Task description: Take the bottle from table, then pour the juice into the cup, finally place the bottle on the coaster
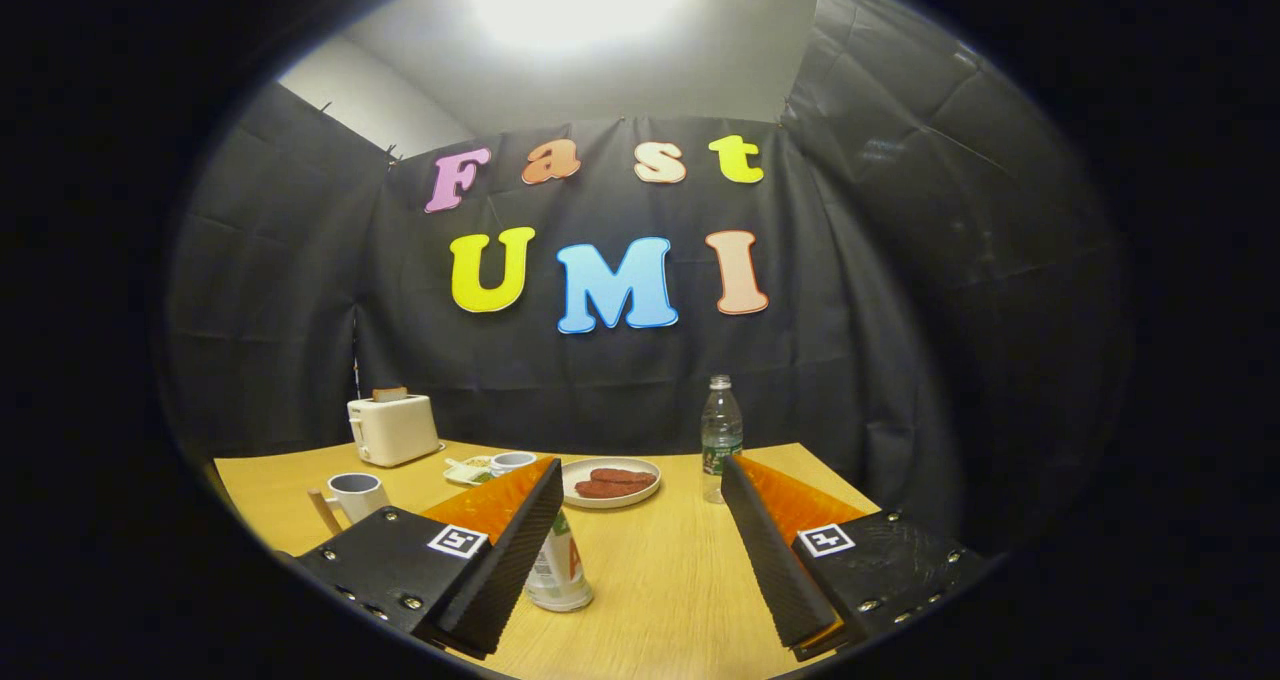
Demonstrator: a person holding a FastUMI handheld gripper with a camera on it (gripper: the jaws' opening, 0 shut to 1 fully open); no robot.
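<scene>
My gripper [640, 472] is open above the wooden table [660, 580], with nothing pressed between its fingers. A small juice bottle [560, 572] with a green and orange label stands upright against the inner side of the left finger [510, 550], which hides its top. The right finger [770, 550] is well apart from it. A white cup [355, 493] with a dark inside stands to the left of the left finger.
A plate of sausages [610, 482] lies just beyond the fingertips. Beyond the right fingertip stands a clear water bottle [721, 438]. A white toaster [392, 428], a small dish [468, 472] and a second cup [513, 459] sit at the back left.
</scene>
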